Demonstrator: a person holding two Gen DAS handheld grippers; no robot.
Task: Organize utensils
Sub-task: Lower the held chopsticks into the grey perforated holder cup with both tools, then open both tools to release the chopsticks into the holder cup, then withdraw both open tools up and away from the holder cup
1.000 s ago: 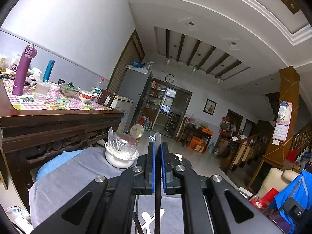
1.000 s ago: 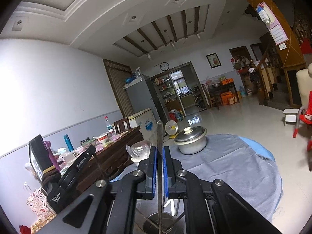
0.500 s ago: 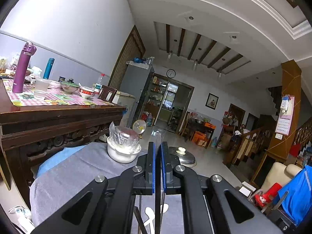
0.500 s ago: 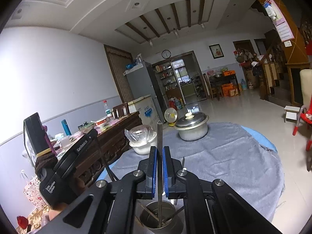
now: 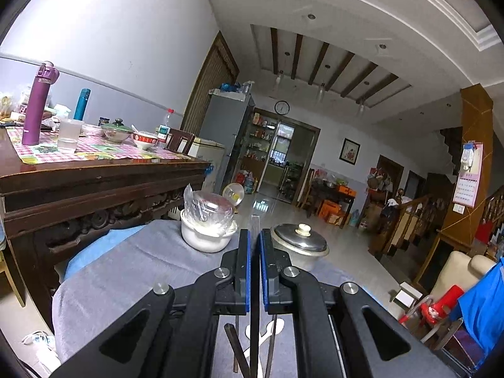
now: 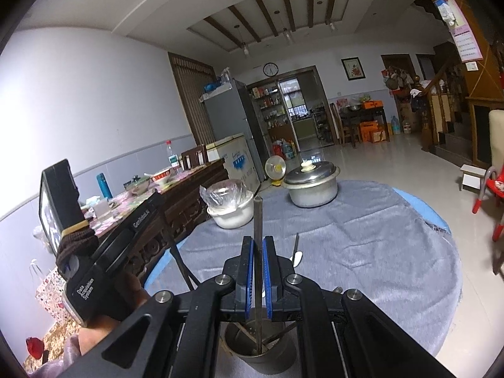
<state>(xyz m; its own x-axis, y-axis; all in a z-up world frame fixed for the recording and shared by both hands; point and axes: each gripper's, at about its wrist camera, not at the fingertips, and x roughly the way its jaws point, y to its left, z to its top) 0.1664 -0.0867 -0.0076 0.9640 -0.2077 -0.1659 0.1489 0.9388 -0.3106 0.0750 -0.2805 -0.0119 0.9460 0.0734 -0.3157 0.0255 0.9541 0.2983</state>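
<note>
My right gripper (image 6: 257,244) is shut on a thin metal chopstick (image 6: 257,220) that stands upright, its lower end down inside a steel utensil cup (image 6: 261,349) on the grey cloth. My left gripper (image 5: 254,236) is shut on another thin chopstick (image 5: 254,330) held upright, with other dark sticks (image 5: 234,346) below it. The left gripper's body (image 6: 104,252) shows at the left of the right wrist view. A metal spoon (image 6: 296,253) lies on the cloth beyond the cup; a white spoon (image 5: 271,327) shows below the left gripper.
A round table with a grey cloth (image 6: 362,252) holds a lidded steel pot (image 6: 312,186) and a white bowl with a plastic-wrapped dish (image 6: 231,212). A dark wooden table (image 5: 94,182) with bottles and bowls stands left. A red chair (image 6: 491,195) stands right.
Both grippers have tilted down and lowered toward the table. The right chopstick has sunk deeper into the steel cup. Both stay shut.
</note>
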